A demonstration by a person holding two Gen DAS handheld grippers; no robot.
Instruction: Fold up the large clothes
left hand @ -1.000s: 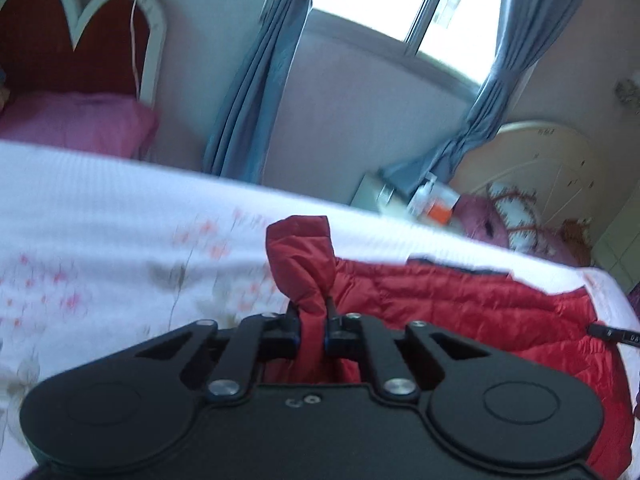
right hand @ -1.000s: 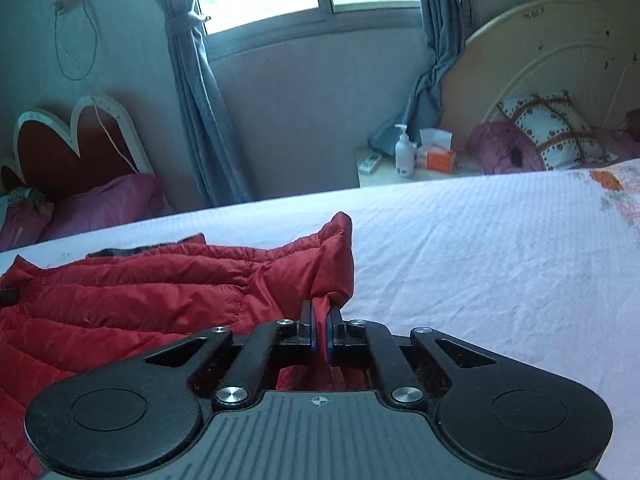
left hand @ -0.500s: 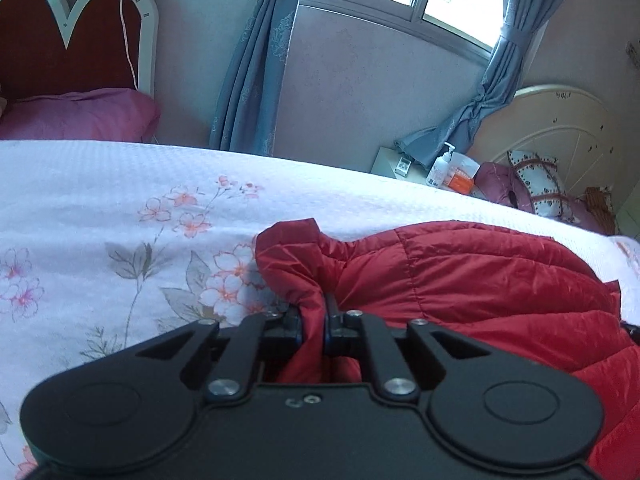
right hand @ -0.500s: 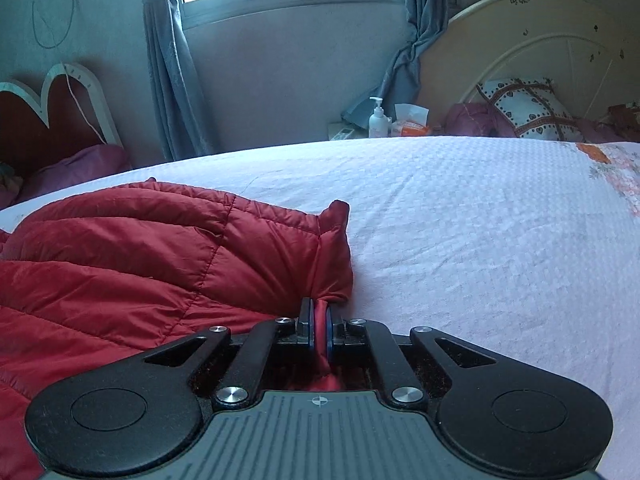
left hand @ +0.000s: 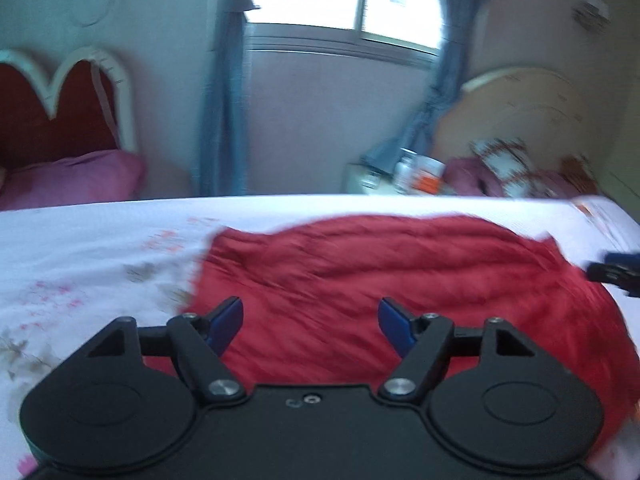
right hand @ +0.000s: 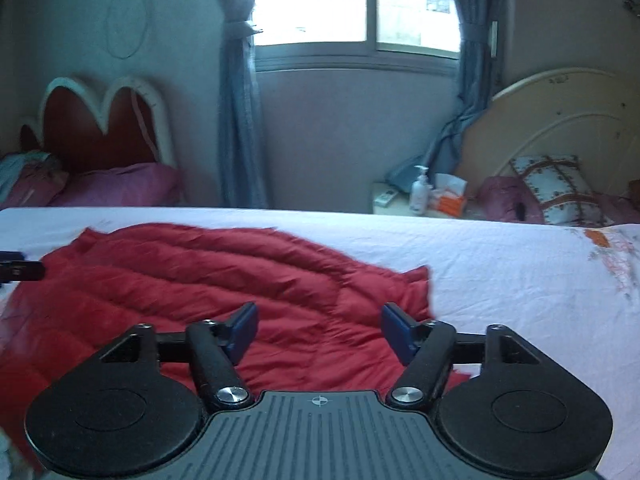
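Note:
A red quilted jacket (left hand: pixel 400 276) lies spread on the white floral bed sheet (left hand: pixel 80 248). My left gripper (left hand: pixel 310 322) hovers over the jacket's near left part, its jaws opening, blue pads apart and nothing pinched between them. In the right wrist view the same jacket (right hand: pixel 224 280) fills the left half of the bed. My right gripper (right hand: pixel 319 328) stands over the jacket's right edge, jaws opening too, the cloth lying loose below. Each gripper's tip shows at the edge of the other's view: the right gripper (left hand: pixel 616 272) and the left gripper (right hand: pixel 16 268).
The bed sheet (right hand: pixel 520 280) stretches bare to the right of the jacket. Beyond the bed stand a heart-shaped headboard (right hand: pixel 104 120) with a pink pillow (right hand: pixel 120 184), a nightstand with a pump bottle (right hand: pixel 419 196), a cream headboard (right hand: pixel 560 120) and curtains (right hand: pixel 240 120).
Both grippers were shut on bunched corners of the jacket. They have let go and opened, and pulled back; the jacket now lies flatter on the bed.

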